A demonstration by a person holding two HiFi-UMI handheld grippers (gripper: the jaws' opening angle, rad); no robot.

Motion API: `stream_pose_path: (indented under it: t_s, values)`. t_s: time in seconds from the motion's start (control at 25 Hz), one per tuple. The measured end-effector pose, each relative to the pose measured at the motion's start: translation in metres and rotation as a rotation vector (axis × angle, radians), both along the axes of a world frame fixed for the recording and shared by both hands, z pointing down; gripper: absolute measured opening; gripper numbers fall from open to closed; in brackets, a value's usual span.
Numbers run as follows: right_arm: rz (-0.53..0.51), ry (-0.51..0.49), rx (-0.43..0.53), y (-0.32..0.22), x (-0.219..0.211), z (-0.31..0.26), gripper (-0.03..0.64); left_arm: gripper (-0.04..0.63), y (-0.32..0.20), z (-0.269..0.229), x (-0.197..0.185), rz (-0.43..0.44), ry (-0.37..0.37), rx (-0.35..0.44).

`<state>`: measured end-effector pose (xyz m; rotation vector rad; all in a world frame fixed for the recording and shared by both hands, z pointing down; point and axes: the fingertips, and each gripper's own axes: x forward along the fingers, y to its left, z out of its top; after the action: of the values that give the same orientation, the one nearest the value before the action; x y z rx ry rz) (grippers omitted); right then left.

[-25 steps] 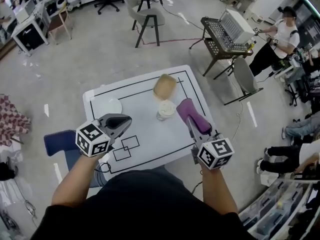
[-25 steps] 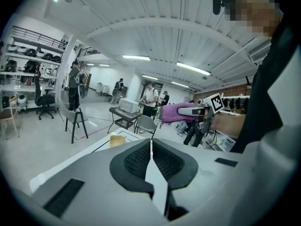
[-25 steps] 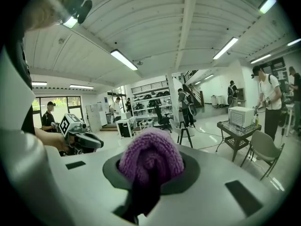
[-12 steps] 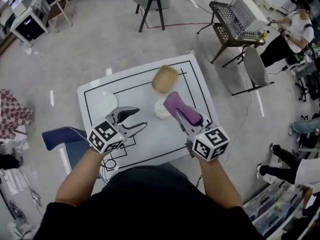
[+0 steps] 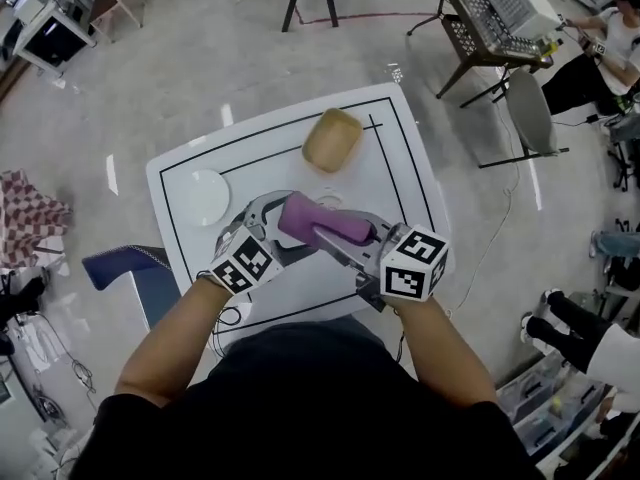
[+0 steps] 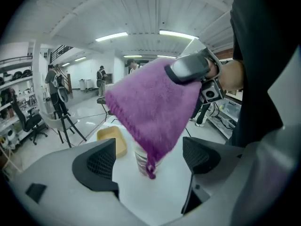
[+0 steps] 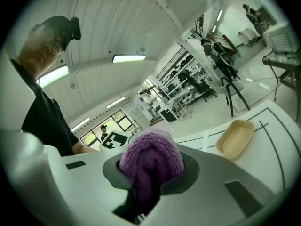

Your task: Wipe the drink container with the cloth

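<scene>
Your right gripper pinches the cloth over the drink container — your left gripper is opening, nothing gripped — steadying the container likely comes next.

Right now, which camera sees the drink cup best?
The left gripper view: the drink cup stands on the white table, its top hidden by the purple cloth. In the head view the cloth covers it; the right gripper view misses it.
</scene>
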<state>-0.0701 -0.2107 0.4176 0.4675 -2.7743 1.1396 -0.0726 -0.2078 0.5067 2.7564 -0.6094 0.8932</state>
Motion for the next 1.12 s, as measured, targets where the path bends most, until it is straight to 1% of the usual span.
stream_pose_path:
  t_s: [0.08,0.16,0.28,0.4,0.52,0.64,0.72,0.8,0.92,1.12]
  values:
    - [-0.015,0.015,-0.068,-0.004,0.0,0.018,0.097,0.453,-0.006,0.005,0.008,0.013,-0.015,0.028]
    - [-0.032,0.049,-0.115,-0.008,0.001,0.037,0.097,0.453,-0.013,0.009,0.014,0.023,-0.03,0.047]
    - [-0.057,0.112,-0.146,-0.013,0.003,0.059,0.097,0.453,-0.019,0.019,0.022,0.062,-0.08,0.065]
    - [-0.042,0.151,-0.162,-0.018,0.006,0.071,0.097,0.451,-0.019,0.028,0.029,0.112,-0.126,0.068]
    - [-0.014,0.168,-0.174,-0.02,0.008,0.076,0.098,0.449,-0.015,0.033,0.031,0.13,-0.144,0.054]
    - [0.016,0.184,-0.184,-0.022,0.013,0.08,0.098,0.44,-0.014,0.039,0.03,0.119,-0.149,0.009]
    - [0.037,0.193,-0.185,-0.022,0.018,0.081,0.098,0.422,-0.014,0.04,0.032,0.114,-0.143,-0.013]
    - [0.056,0.192,-0.187,-0.024,0.023,0.081,0.1,0.411,-0.014,0.04,0.034,0.117,-0.141,-0.021]
    - [0.086,0.162,-0.218,-0.025,0.027,0.081,0.1,0.411,-0.015,0.041,0.036,0.13,-0.145,-0.019]
    - [0.134,0.05,-0.311,-0.024,0.035,0.084,0.1,0.411,-0.013,0.044,0.039,0.155,-0.158,-0.007]
